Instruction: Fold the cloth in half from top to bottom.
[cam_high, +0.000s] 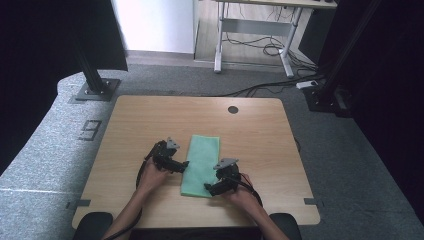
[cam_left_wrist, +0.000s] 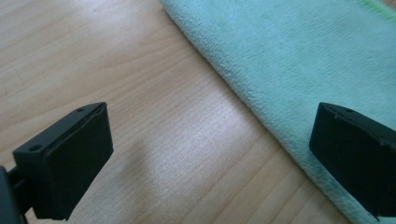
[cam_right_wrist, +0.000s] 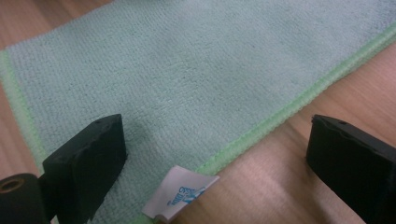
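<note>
A folded green cloth (cam_high: 201, 166) lies flat on the wooden worktop (cam_high: 135, 120), a little nearer my edge than the middle, its long sides running away from me. My left gripper (cam_high: 183, 166) sits at the cloth's left long edge, about halfway along it, with my left hand (cam_high: 152, 176) wrapped behind it. In the left gripper view its jaws are spread wide with nothing between them: one stands over bare wood (cam_left_wrist: 154, 121), the other over the fuzzy folded edge of the cloth (cam_left_wrist: 299, 60), so the edge runs slantwise through the gap. My right gripper (cam_high: 207, 187) is at the near right corner of the cloth, my right hand (cam_high: 243, 196) holding it from behind, a black cable looping off beside that wrist. Its jaws are also released and wide apart, gripping nothing. In the right gripper view one jaw hovers over the cloth's surface (cam_right_wrist: 187, 79) and the other over wood beyond the stitched, lighter green hem, which crosses the gap on a diagonal. A small white label (cam_right_wrist: 180, 196) with blue print sticks out from that hem, close to the jaw that is over the cloth and lying partly on the wood. Whether either gripper's jaws touch the cloth or the worktop I cannot tell. Farther back on the worktop, well away from the cloth, there is a small dark round hole (cam_high: 233, 109).
</note>
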